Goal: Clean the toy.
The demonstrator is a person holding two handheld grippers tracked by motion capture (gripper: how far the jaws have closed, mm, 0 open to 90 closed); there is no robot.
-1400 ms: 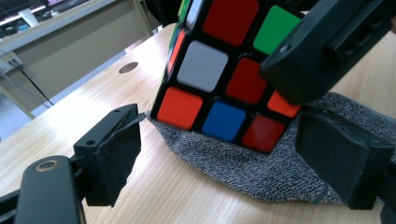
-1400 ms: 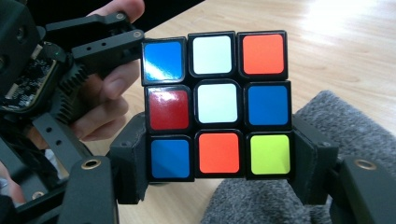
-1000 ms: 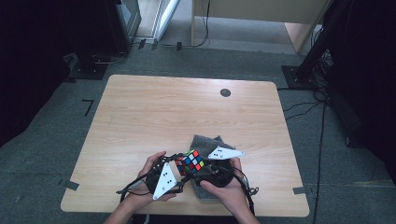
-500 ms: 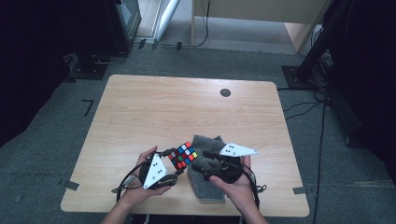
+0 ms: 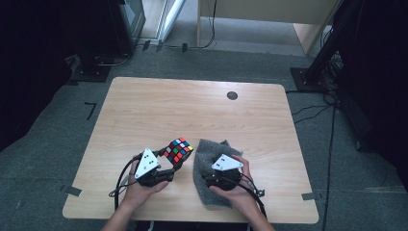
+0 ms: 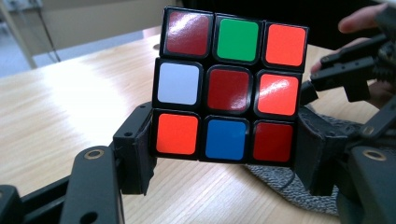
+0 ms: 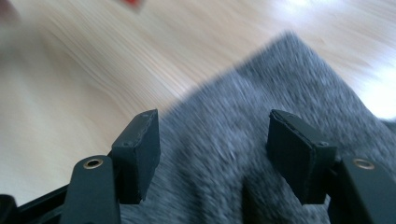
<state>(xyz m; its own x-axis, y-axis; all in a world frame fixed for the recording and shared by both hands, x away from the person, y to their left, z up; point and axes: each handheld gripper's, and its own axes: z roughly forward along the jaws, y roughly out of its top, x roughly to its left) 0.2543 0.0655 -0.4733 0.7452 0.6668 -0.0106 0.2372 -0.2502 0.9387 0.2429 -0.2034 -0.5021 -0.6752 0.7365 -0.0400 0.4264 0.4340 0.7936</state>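
Puzzle cube (image 6: 229, 86) is clamped in the left gripper (image 6: 224, 154): both pads press on its bottom row, one on each side, after the jaws have just been closing on it. The cube is off the desk (image 5: 192, 110), lifted and tilted, over the near part of it just left of centre. The face toward the left gripper view reads dark red, green, orange on top; white, dark red, orange in the middle; orange, blue, dark red at the bottom.

Grey cloth (image 5: 207, 166) lies flat on the desk just right of the cube, near the front edge. In the high view the cube's corner sits close to the cloth's left edge; I cannot tell whether they touch.

Right gripper (image 7: 212, 154) is low over the cloth, jaws spread apart with nothing pinched between them. That view is blurred. The right hand (image 5: 235, 190) rests over the near half of the cloth.

A small dark round spot (image 5: 232, 95) sits near the far edge of the desk, well apart from everything.
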